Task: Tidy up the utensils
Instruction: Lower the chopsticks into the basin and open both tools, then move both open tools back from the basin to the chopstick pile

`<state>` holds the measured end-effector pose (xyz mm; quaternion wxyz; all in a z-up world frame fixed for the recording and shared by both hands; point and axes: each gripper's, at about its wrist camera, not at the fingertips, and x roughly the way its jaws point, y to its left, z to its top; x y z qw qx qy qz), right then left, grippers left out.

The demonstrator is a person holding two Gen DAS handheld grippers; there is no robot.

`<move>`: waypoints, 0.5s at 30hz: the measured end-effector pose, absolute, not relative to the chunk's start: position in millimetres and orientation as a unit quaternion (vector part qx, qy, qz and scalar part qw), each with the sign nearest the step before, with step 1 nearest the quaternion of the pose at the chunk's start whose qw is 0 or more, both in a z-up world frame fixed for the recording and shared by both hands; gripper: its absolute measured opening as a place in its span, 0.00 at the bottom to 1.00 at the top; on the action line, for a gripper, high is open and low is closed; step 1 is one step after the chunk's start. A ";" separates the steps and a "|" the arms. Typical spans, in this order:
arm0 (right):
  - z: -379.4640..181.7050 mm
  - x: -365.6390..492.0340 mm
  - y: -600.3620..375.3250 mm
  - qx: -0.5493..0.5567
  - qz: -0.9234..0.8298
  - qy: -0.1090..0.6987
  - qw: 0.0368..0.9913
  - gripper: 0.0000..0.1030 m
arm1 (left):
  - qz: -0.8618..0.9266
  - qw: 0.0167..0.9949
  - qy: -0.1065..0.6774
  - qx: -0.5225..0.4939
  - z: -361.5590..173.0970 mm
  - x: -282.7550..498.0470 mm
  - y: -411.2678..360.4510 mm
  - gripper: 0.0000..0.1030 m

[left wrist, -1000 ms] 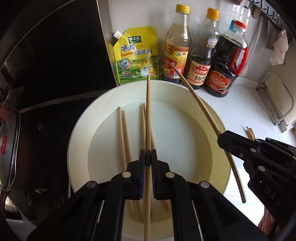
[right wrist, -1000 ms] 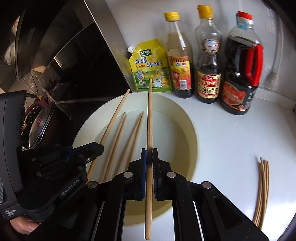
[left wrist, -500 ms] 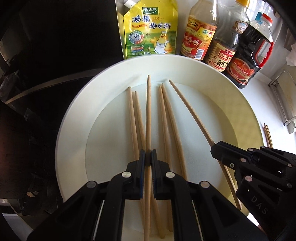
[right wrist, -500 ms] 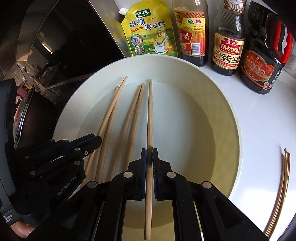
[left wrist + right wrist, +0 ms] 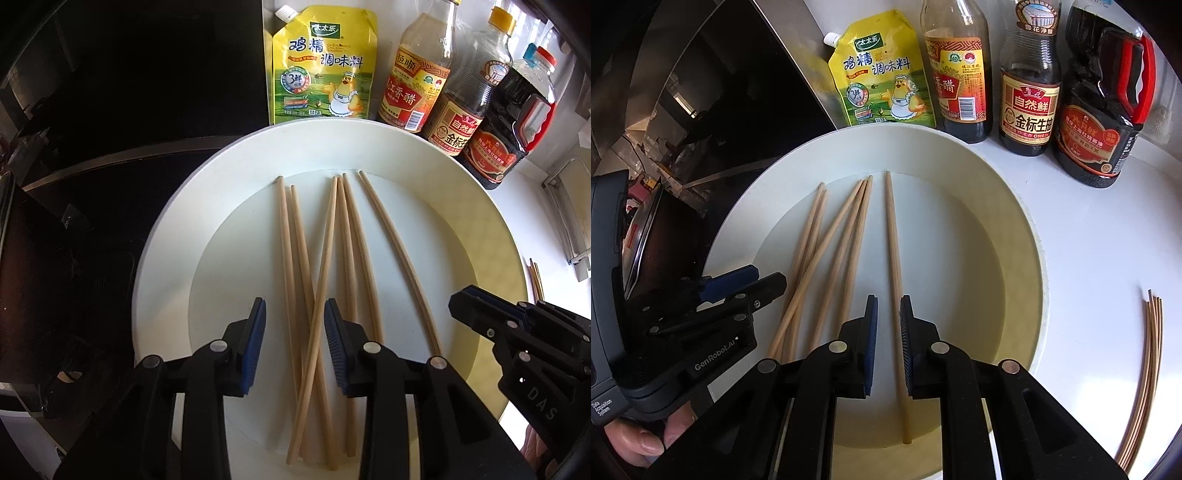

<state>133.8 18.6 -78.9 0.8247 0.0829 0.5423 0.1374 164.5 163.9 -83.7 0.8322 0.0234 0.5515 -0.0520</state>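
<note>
A large white plate (image 5: 177, 236) (image 5: 1015, 229) holds several wooden chopsticks. My left gripper (image 5: 294, 343) is open over the plate; a chopstick (image 5: 323, 266) lies loose between its fingers, crossing the others. My right gripper (image 5: 886, 336) is open too; a single chopstick (image 5: 894, 254) lies on the plate between its fingers, apart from the group (image 5: 827, 251) to its left. The right gripper also shows at the right of the left wrist view (image 5: 517, 339), and the left gripper at the left of the right wrist view (image 5: 713, 306).
A yellow seasoning pouch (image 5: 321, 70) and three sauce bottles (image 5: 1030, 85) stand behind the plate. A black stove top (image 5: 74, 184) lies left. More chopsticks (image 5: 1145, 369) lie on the white counter at the right.
Both grippers have opened and let go of their chopsticks, which now lie on the plate. Both grippers sit lower and closer over the plate.
</note>
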 end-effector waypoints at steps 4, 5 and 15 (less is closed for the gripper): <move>-74.1 127.4 13.8 0.084 0.133 0.538 0.828 0.16 | -0.049 0.835 0.547 0.022 -79.2 158.7 165.9 0.32; -72.3 125.6 12.7 0.084 0.133 0.536 0.829 0.16 | -0.049 0.837 0.545 0.022 -78.0 156.6 165.7 0.32; -53.5 103.4 3.5 0.089 0.132 0.515 0.842 0.21 | -0.060 0.850 0.523 0.027 -55.9 132.4 156.9 0.34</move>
